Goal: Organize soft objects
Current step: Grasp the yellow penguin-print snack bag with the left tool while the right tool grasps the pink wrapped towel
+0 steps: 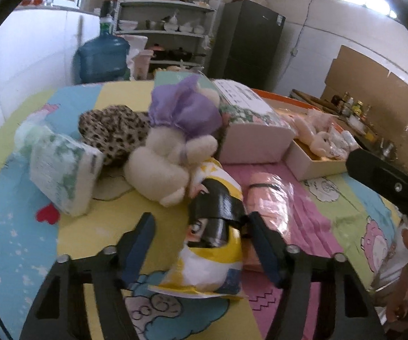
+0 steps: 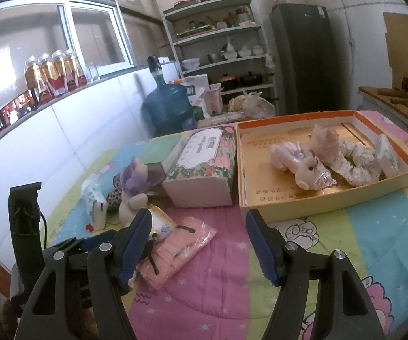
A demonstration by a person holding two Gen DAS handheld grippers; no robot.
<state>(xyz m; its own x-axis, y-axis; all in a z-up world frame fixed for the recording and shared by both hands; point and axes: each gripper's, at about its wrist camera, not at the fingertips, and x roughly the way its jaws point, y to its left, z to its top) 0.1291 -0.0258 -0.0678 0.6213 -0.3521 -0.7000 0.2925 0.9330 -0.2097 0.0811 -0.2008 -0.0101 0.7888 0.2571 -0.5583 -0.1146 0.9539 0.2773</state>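
Some soft toys already lie in the box. The left gripper (fingers apart) straddles a yellow packet; right gripper gapes, empty. Many remain outside.

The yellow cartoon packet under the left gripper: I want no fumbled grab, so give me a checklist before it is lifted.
1. Yellow cartoon packet between the left gripper fingers: ok.
2. Pads pressing on it: cannot tell.
3. Pink packet clear of the grip: not ok, it lies against the right finger.
4. Right gripper empty and open: ok.
5. Free space in the orange-rimmed box: ok.
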